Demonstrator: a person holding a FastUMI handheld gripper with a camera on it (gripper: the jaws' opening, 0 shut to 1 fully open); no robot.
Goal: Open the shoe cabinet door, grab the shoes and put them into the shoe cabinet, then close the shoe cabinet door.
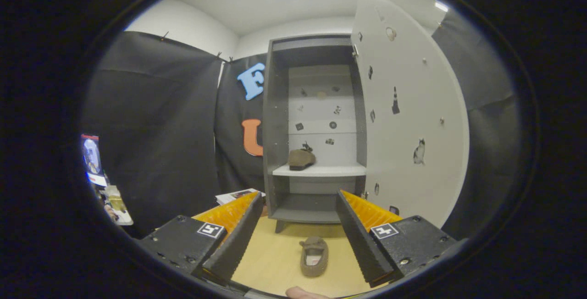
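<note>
Cabinet door (pixel 412 120) open; one shoe (pixel 301 158) on shelf (pixel 330 170); second shoe (pixel 314 256) on floor between gripper (pixel 300 207) fingers, spread apart, empty; door closing pending

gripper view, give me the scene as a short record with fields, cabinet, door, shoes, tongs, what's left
cabinet: grey shoe cabinet beyond the tongs, standing on the wooden floor
door: white door swung open to the right, small stickers on its inner face
shoe on shelf: one brown shoe on the white middle shelf
shoe on floor: second brown shoe lying between the fingers, in front of the cabinet, not gripped
tongs: tongs open, holding nothing
left to do: floor shoe into the cabinet, then door shut
</note>
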